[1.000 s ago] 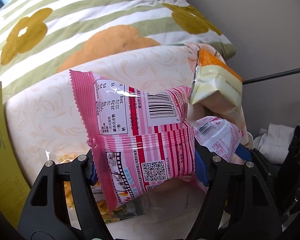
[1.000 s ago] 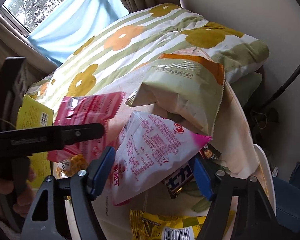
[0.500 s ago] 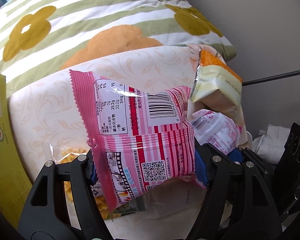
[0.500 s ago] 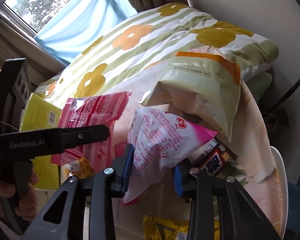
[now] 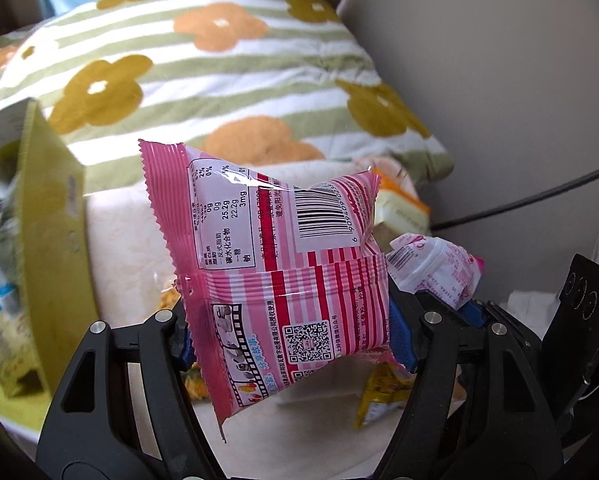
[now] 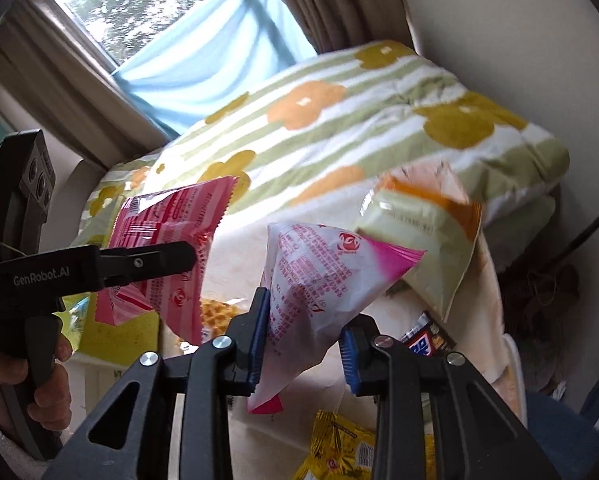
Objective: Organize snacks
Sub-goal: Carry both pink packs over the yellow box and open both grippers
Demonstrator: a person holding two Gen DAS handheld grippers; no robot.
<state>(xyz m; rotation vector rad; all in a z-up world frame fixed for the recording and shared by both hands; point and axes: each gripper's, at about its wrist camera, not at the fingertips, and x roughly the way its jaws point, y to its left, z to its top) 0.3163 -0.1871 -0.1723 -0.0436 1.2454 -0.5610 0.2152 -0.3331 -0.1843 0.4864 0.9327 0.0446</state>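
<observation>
My left gripper [image 5: 295, 340] is shut on a pink striped snack packet [image 5: 283, 264] and holds it up in the air; the packet also shows at the left of the right wrist view [image 6: 159, 260]. My right gripper [image 6: 303, 344] is shut on a white and magenta snack bag [image 6: 319, 276], lifted off the pile; this bag shows to the right in the left wrist view [image 5: 435, 268]. A cream and orange chip bag [image 6: 423, 240] lies behind it on a cream cloth [image 6: 235, 256].
A flowered striped quilt [image 6: 339, 128] fills the back. A yellow-green box [image 5: 51, 240] stands at the left. A yellow packet [image 6: 347, 448], a dark chocolate packet [image 6: 427, 340] and a clear bag of yellow snacks [image 6: 219, 312] lie below. A window is beyond.
My right gripper has closed on the white and magenta bag and lifted it up from the pile. My left gripper has risen and drawn back with the pink packet.
</observation>
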